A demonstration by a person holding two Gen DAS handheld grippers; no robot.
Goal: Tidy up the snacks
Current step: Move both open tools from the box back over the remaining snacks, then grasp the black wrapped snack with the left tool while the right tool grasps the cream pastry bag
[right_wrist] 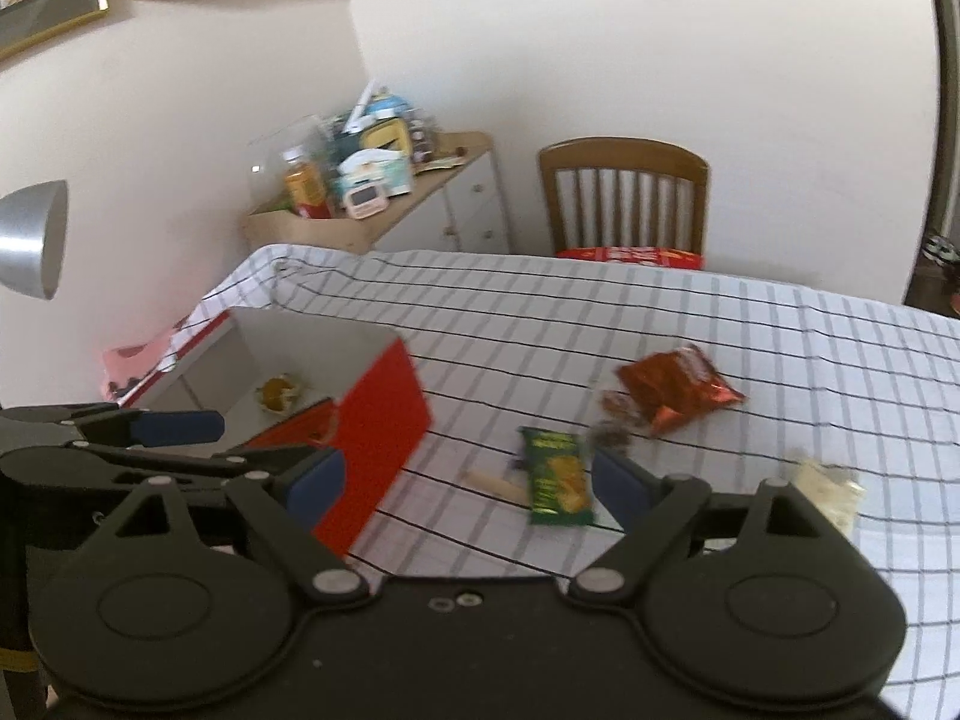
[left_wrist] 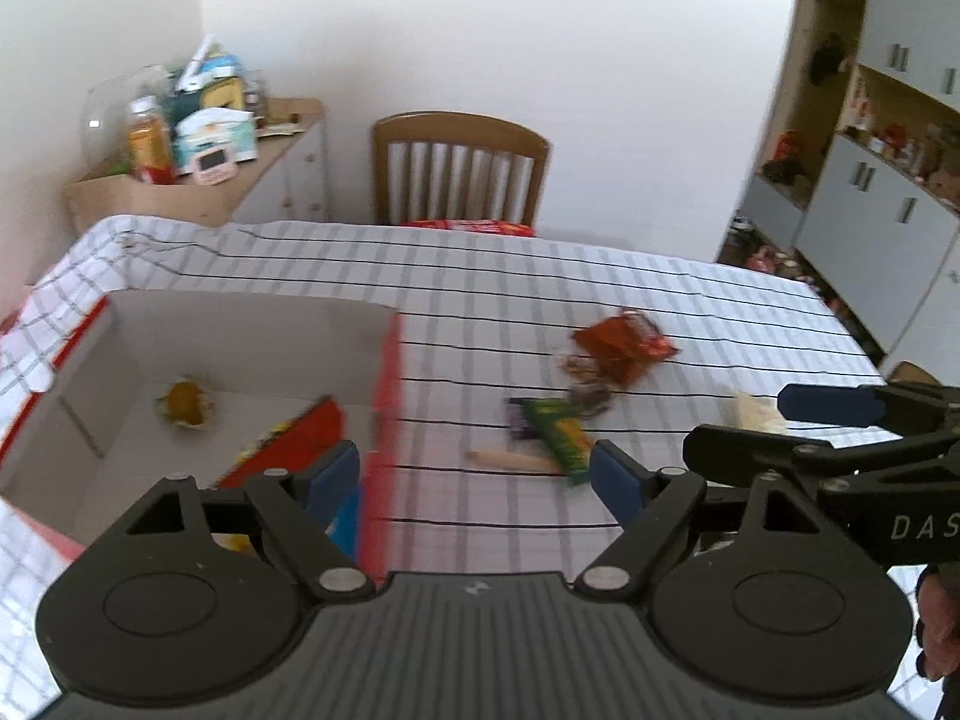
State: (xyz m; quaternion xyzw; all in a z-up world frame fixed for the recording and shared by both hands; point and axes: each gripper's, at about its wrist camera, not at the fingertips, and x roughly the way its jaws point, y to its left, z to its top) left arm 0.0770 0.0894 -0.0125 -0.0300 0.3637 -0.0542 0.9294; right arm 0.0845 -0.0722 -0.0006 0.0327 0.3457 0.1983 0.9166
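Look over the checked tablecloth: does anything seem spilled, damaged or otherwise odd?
Yes. The red snack bag lies crumpled, with small brown bits scattered on the tablecloth beside it, towards the green packet. They look spilled, though blur hides what they are.

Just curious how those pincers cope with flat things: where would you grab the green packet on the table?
Probably across the narrow width of the green packet, coming from above. It lies flat with its long sides clear except near the stick, and the open right gripper looks wide enough to span it.
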